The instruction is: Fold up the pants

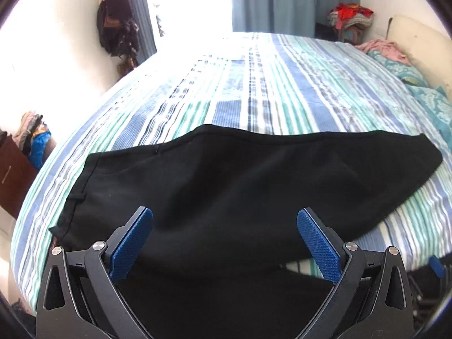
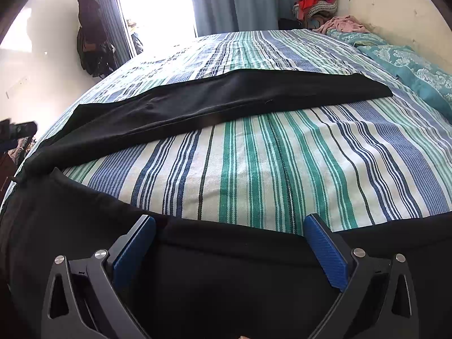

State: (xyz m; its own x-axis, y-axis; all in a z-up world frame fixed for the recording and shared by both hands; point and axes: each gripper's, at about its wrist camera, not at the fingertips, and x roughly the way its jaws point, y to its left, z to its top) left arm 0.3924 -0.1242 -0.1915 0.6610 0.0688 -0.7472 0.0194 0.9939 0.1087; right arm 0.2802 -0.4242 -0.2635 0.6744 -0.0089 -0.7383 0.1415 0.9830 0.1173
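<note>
Black pants (image 1: 226, 180) lie spread on the striped bed, waistband to the left, one leg reaching right. My left gripper (image 1: 224, 217) is open above the pants near the hip, with nothing between its blue pads. In the right wrist view one pant leg (image 2: 226, 99) lies straight across the bed, and the other leg (image 2: 226, 254) runs along the near edge. My right gripper (image 2: 229, 223) is open just over that near leg's edge, holding nothing.
The blue, green and white striped bedspread (image 2: 268, 169) covers the bed. Teal pillows (image 2: 409, 62) and a pink cloth (image 2: 341, 24) lie at the head, right. A clothes pile (image 1: 350, 15) sits in the far corner. A wooden cabinet (image 1: 14, 175) stands left.
</note>
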